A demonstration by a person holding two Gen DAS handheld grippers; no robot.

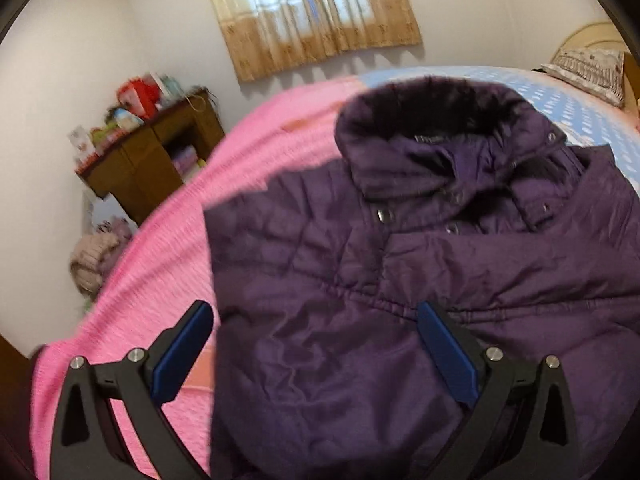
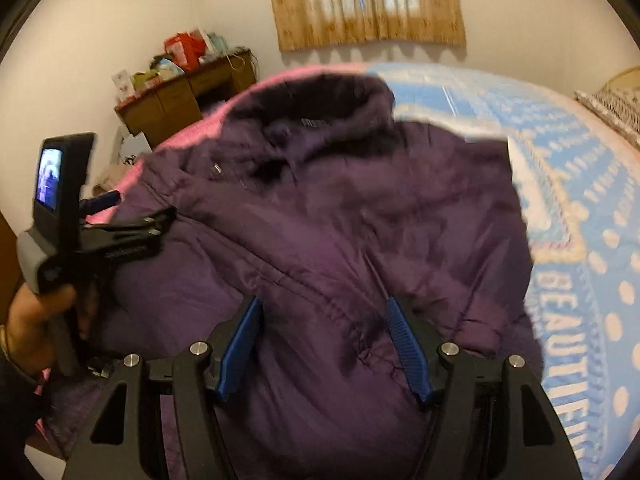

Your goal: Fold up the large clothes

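A: Where is the coat point(image 1: 400, 280) seen?

B: It is spread on the bed point(image 2: 580, 208), just ahead of and under both grippers, collar point(image 1: 432, 120) at the far end. Part of it is laid over a pink blanket point(image 1: 168, 248) and part over a blue dotted cover point(image 2: 568, 184).

A: How is the left gripper point(image 1: 316, 344) held?

B: Its jaws are seen wide apart. The coat's left edge is framed between them, but no cloth is pinched; the left finger point(image 1: 184, 352) is seen over the pink blanket, the right one over the coat.

A: And the right gripper point(image 2: 324, 344)?

B: It is open too, with the fingers point(image 2: 240, 348) spread above the coat's middle and nothing clamped. Whether the pads are touching the fabric cannot be told.

A: What else is seen from the right wrist?

B: To the left of that gripper, the other tool is held by a hand point(image 2: 28, 320), pointed at the coat's far side. A cluttered cabinet point(image 2: 180, 96) and a curtain point(image 2: 368, 4) are seen beyond the bed.
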